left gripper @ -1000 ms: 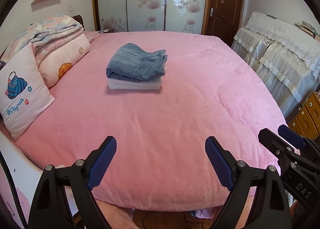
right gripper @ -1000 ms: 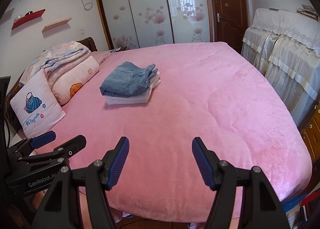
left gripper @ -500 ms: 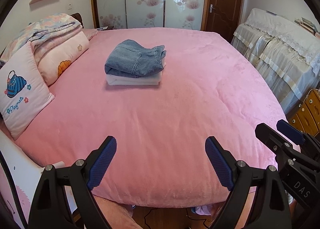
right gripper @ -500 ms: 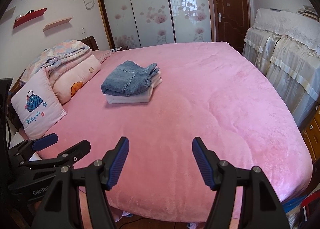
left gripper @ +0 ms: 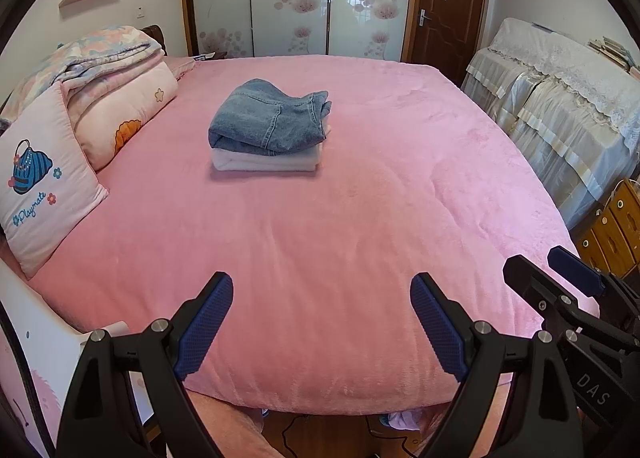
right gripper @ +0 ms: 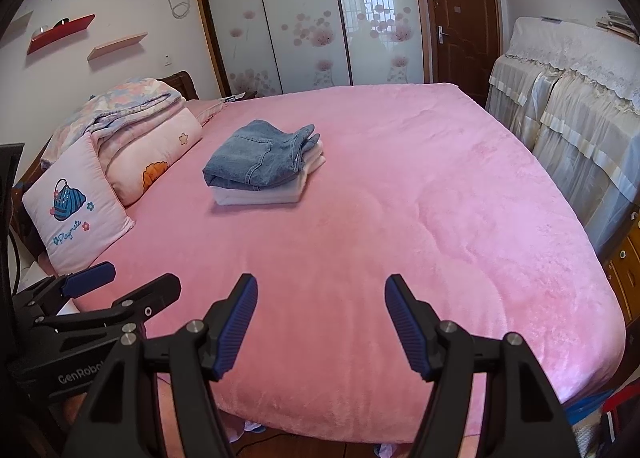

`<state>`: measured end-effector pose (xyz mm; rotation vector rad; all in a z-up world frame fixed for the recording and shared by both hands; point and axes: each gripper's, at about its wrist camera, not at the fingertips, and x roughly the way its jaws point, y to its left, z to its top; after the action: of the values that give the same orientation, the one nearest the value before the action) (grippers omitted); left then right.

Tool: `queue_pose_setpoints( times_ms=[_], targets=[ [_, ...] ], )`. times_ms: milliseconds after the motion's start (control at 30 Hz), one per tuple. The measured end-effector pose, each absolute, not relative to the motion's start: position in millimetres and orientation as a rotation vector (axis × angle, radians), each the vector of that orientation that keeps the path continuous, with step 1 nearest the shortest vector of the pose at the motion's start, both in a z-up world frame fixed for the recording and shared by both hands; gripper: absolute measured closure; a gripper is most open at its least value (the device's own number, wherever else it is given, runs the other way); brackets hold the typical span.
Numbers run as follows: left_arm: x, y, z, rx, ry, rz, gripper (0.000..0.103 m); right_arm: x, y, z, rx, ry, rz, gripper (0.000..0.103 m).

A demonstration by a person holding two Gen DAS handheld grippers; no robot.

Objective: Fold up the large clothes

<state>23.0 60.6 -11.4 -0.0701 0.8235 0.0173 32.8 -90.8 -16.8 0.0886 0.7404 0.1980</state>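
At the far left, a cushion (left gripper: pixel 38 186) and a rolled quilt (left gripper: pixel 120 98) are being propped along the bed's edge. The left gripper (left gripper: pixel 322 328) is being held over the near edge of the pink blanket (left gripper: pixel 360 226), jaws spread wide, nothing gripped. Farther back, left of centre, folded jeans (left gripper: pixel 268 120) are being kept on top of a folded white garment (left gripper: pixel 264 162). The right gripper (right gripper: pixel 320 324) is likewise being held wide apart and empty beside the left one.
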Motion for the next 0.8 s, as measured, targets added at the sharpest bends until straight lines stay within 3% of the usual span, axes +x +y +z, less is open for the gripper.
queue_pose_setpoints(
  times_ms=[800],
  targets=[
    [26.7, 64.2, -18.5, -0.069, 0.852, 0.016, 0.014, 31.4, -90.5, -26.4, 0.090, 0.760, 0.200, 0.036]
  ],
)
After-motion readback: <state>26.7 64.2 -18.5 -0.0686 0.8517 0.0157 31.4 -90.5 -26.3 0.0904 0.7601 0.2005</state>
